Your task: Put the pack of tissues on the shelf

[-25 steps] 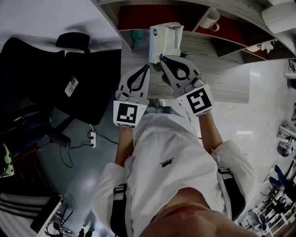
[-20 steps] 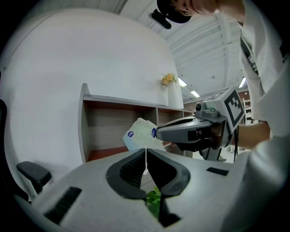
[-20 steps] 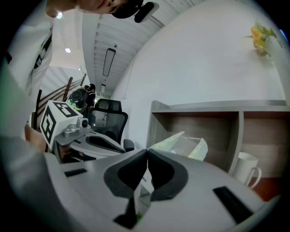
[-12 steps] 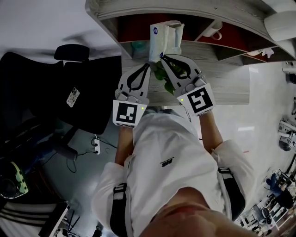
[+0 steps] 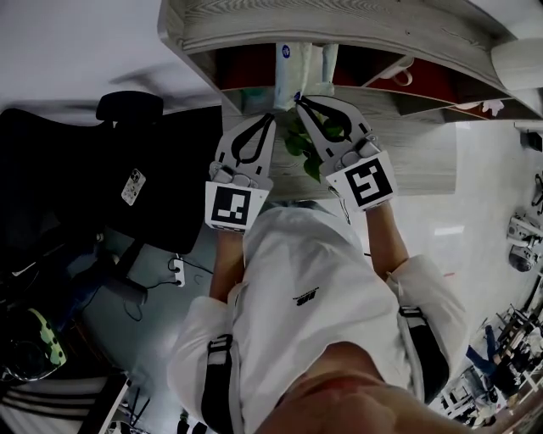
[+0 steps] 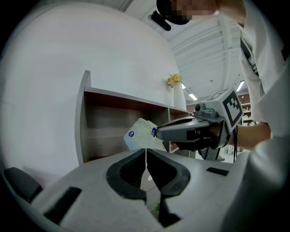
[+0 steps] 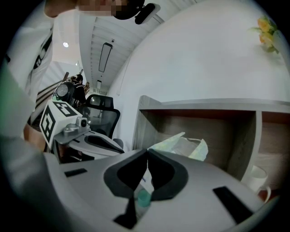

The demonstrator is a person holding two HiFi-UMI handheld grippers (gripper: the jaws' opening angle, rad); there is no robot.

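Observation:
The pack of tissues [image 5: 299, 66], pale green-white with a blue round logo, hangs in the mouth of a shelf compartment, its top hidden behind the shelf's grey top board [image 5: 254, 25]. My right gripper [image 5: 297, 102] is shut on the pack's lower edge. The right gripper view shows the pack [image 7: 183, 146] just beyond the closed jaws [image 7: 147, 152], in front of the wood-backed compartment [image 7: 213, 127]. My left gripper [image 5: 271, 119] is shut on nothing, just left of the right one. From the left gripper view [image 6: 146, 151] the pack [image 6: 140, 135] sits at the right gripper's tip [image 6: 156, 132].
A white mug [image 7: 256, 177] stands in the compartment to the right, behind a divider [image 7: 244, 145]. A small green plant [image 5: 304, 142] and a teal object [image 7: 143, 198] lie below the grippers. Yellow flowers [image 6: 174, 80] top the shelf. A black office chair [image 5: 127, 110] stands at the left.
The right gripper has carried the tissue pack upward and forward, so the pack now sits partly behind the shelf's top board. The left gripper stayed shut beside it.

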